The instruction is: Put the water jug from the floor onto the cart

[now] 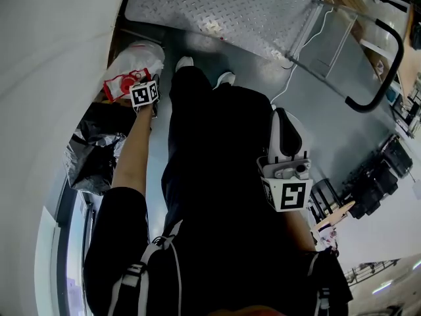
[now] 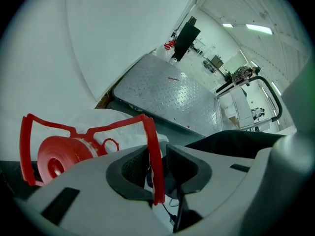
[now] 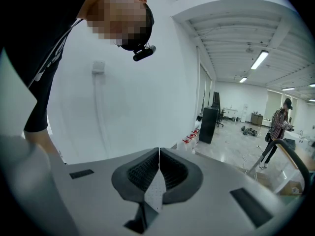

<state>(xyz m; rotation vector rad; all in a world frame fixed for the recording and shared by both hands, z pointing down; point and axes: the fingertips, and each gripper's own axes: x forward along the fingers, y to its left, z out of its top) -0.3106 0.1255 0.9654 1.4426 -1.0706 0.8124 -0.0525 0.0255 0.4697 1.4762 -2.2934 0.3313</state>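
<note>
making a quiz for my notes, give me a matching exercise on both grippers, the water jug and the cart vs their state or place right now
Things
1. left gripper
2. right gripper
3. water jug
4. cart

States or places
A. jaws together, nothing between them
B. on the floor, beside the white wall
C. diamond-plate deck with a black push handle
D. jaws apart, the jug's red handle between them

Pairs: 1-D, 2-A, 3-B, 4-C

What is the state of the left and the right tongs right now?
Left tongs: open; the red handle of the water jug stands between them, not pinched.
Right tongs: closed, holding nothing.
</note>
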